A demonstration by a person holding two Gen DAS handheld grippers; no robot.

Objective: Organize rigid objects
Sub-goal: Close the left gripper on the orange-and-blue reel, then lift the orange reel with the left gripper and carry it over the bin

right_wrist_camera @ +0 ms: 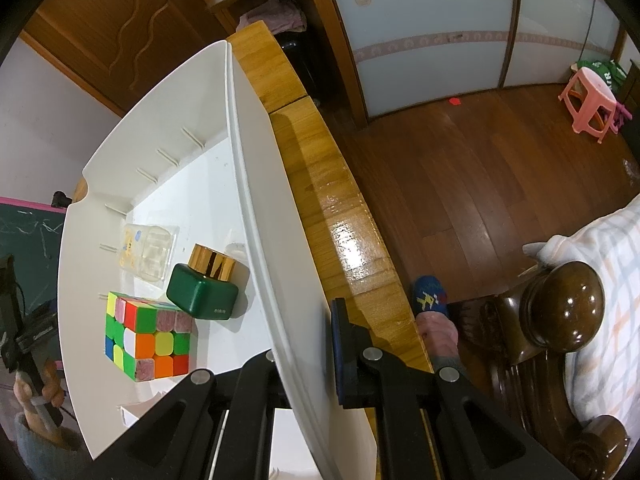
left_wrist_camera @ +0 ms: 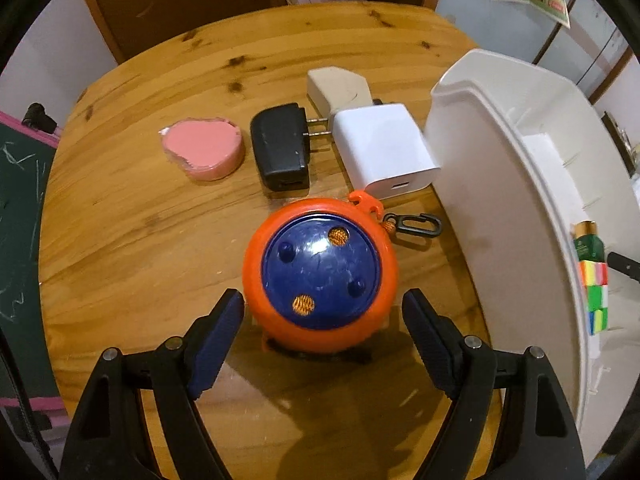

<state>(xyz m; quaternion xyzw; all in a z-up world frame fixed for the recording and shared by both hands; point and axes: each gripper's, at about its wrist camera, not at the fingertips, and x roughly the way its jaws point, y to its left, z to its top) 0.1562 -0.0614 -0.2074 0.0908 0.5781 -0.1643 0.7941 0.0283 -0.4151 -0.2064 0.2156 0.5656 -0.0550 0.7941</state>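
Observation:
An orange and blue round toy [left_wrist_camera: 320, 276] with a black clip [left_wrist_camera: 416, 225] lies on the wooden table [left_wrist_camera: 132, 240]. My left gripper [left_wrist_camera: 323, 312] is open, its fingers on either side of the toy's near part. Behind it lie a white charger [left_wrist_camera: 382, 150], a black charger [left_wrist_camera: 282, 146], a pink heart-shaped case [left_wrist_camera: 204, 147] and a beige block [left_wrist_camera: 338, 87]. My right gripper [right_wrist_camera: 304, 344] is shut on the wall of the white bin [right_wrist_camera: 260, 184]. The bin holds a colour cube [right_wrist_camera: 146, 336], a green bottle with a gold cap [right_wrist_camera: 202, 288] and a clear plastic tray [right_wrist_camera: 146, 252].
The white bin stands at the table's right side in the left wrist view [left_wrist_camera: 500, 184]. The table edge [right_wrist_camera: 360, 248] drops to a wooden floor with a pink stool [right_wrist_camera: 590, 100] and a dark wooden bedpost [right_wrist_camera: 560, 312].

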